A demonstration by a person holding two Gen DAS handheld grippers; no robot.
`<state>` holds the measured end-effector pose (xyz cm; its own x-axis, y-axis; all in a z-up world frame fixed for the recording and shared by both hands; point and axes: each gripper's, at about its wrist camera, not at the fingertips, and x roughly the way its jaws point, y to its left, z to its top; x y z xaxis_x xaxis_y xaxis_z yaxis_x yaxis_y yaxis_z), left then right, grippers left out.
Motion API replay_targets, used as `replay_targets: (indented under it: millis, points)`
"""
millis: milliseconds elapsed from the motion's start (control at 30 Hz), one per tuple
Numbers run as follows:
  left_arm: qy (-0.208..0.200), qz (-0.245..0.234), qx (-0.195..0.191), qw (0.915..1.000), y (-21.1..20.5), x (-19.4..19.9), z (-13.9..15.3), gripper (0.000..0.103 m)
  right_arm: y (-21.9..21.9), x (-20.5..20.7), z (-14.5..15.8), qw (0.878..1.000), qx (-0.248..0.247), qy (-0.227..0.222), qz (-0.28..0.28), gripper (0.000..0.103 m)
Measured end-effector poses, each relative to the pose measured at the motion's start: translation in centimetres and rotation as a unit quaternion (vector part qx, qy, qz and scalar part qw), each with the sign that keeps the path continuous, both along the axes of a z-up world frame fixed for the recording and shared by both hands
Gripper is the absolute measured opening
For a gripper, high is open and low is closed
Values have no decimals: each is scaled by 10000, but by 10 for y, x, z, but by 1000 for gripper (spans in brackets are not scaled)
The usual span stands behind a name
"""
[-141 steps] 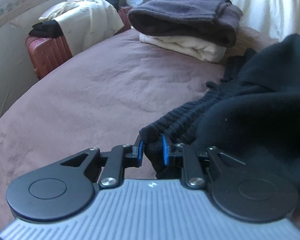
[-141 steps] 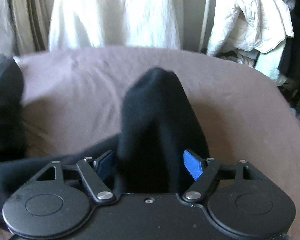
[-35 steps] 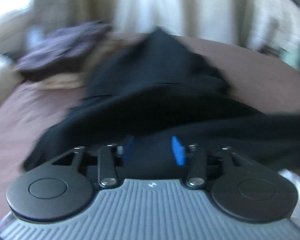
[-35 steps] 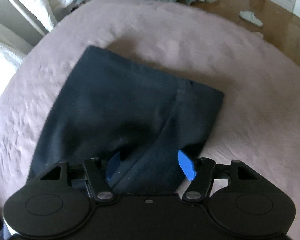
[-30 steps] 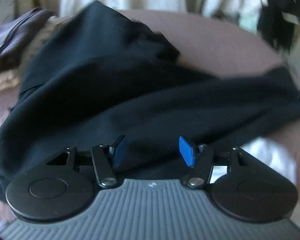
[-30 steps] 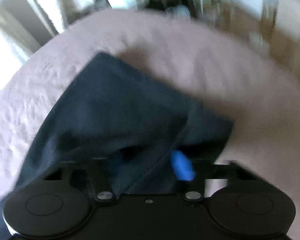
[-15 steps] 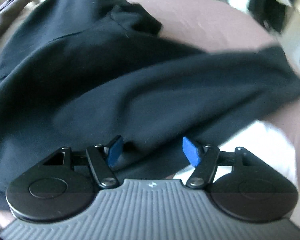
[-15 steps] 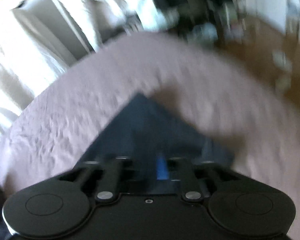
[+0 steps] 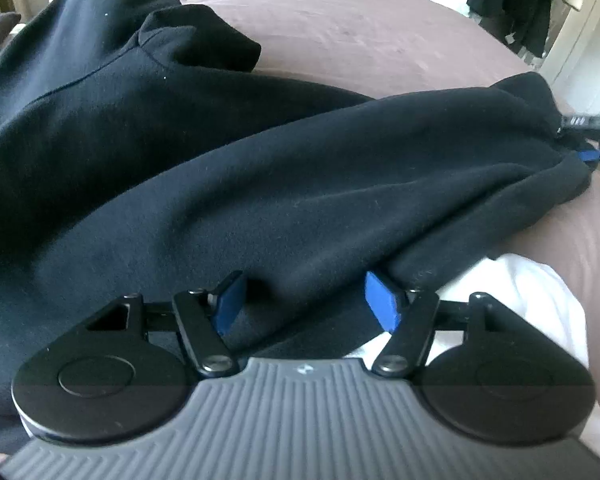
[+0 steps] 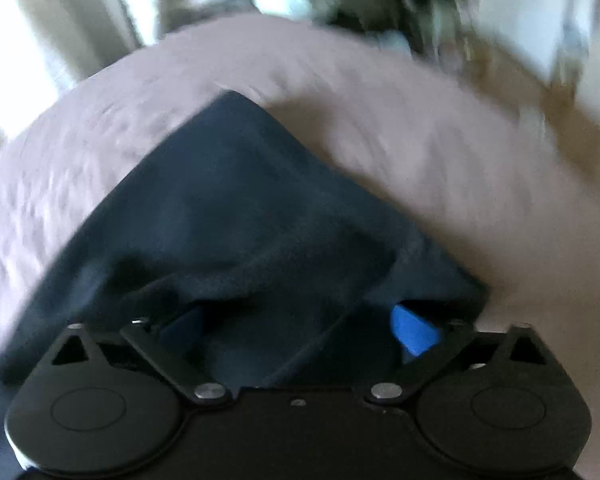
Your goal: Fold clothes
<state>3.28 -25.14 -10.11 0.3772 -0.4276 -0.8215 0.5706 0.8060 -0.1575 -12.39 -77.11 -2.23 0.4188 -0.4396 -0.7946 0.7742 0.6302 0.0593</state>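
Spreading wide under everything is the bed (image 9: 380, 36), its mauve cover filling the far side of the left view and curving round the blurred right view (image 10: 440, 152). Across it lies the big dark garment (image 9: 220, 184), a heavy fleece piece, rumpled, with one folded lump raised near the top left and a long fold running out to the right edge of the bed. From the right camera the same dark garment (image 10: 236, 208) shows as a pointed corner resting flat on the cover.

Down by the near edge, something white (image 9: 532, 300) peeks out from under the cloth, just beside the left tool; what it is, hard to say.

Now the tools. Left hand-held gripper (image 9: 306, 300): blue pads well apart with a fold of the garment lying between them, and the jaws are closing in on it, though the pads are not pressing the cloth yet. Right hand-held gripper (image 10: 300, 332): jaws opening, pads spread wide, cloth bunched loosely in the gap and draped over the left pad, no squeeze on it. That same right tool shows at the far right of the left view, at the garment's end.

Smallest of all, hanging clothes (image 9: 516, 4) beyond the bed, dark and pale.
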Motion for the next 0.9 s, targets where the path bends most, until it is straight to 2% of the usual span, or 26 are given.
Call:
replay_targets:
  millis: [33,67,167,267,367,433,500,533,600,633,700,800,833,900]
  points:
    - [53,-32,22,10000,1,1,-1,27,9,-1,4,9993,-323,27,198,56]
    - [98,-75,67,9999,1,1,-2,17,17,-2,8,9976,-571,30,387,3]
    - [-24,-179,197,9996,-2,-2,-2,9,28,-3,25,9927,-998,2,671,5]
    - [-189,-205,248,9993,-2,-4,6,5,24,-6,54,9898,-1154,-427,719,5]
    - [-334,-116,169,9992,-3,1,19,4,21,-5,105,9815,-1339,-1019,911,4]
    - [-475,24,57,9989,1,2,35,4,24,-11,144,9687,-1603,-1581,1043,4]
    - [-604,103,-152,9980,8,-2,49,4,35,-34,176,9483,-1991,-2217,1096,4]
    - [-631,117,-302,9975,13,-5,56,4,39,-49,184,9408,-2081,-2478,1012,4]
    - [-623,105,-546,9965,21,-14,67,4,44,-89,183,9369,-1966,-2842,529,4]
    - [-567,63,-617,9965,24,-20,70,4,43,-105,173,9404,-1852,-2834,312,4]
    - [-445,-56,-582,9973,24,-31,66,5,34,-126,130,9628,-1457,-2274,-50,4]
    - [-134,-176,-374,9991,23,-46,51,5,21,-138,61,9899,-774,-1144,-324,4]
    - [-89,-176,-317,9993,23,-48,46,6,19,-139,43,9940,-597,-834,-385,5]
    - [-31,-104,-421,9991,25,-47,42,7,19,-137,25,9964,-392,-541,-525,7]
